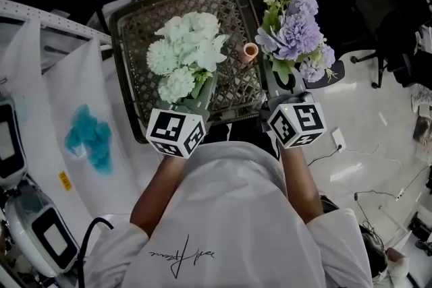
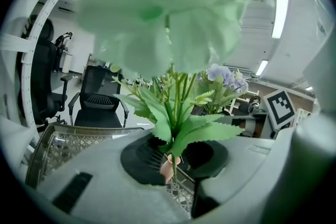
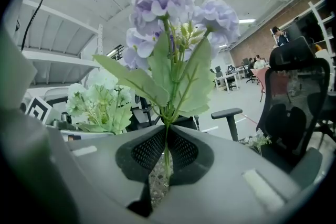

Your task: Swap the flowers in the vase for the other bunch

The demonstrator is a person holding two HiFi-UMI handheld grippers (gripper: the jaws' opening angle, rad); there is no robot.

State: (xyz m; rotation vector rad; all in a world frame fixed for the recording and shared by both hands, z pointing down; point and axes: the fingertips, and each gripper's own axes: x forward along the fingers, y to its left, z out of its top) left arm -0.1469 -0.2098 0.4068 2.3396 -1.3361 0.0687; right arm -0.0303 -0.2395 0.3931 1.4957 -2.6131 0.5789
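The left hand-held gripper (image 2: pixel 176 150), at the head view's centre, clasps the stems of the pale green fabric flower bunch (image 1: pixel 185 54), upright over the dark woven basket (image 1: pixel 135 30). Just right of it, the right hand-held gripper (image 3: pixel 165 152) pinches the lilac fabric flower bunch (image 1: pixel 293 30). Both forearms reach up-frame, parallel. The small peach vase (image 1: pixel 250 52) stands between the bunches.

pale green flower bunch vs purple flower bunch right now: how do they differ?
Colour: the pale green flower bunch has mint-white heads, the purple flower bunch lilac ones.
Grip: the left gripper clamps the green stems, the right gripper the purple stem.
Place: the green bunch is over the dark woven basket, the purple one past its right edge.
Shared: both are upright, held by the stem, and neither is in the small pink vase.
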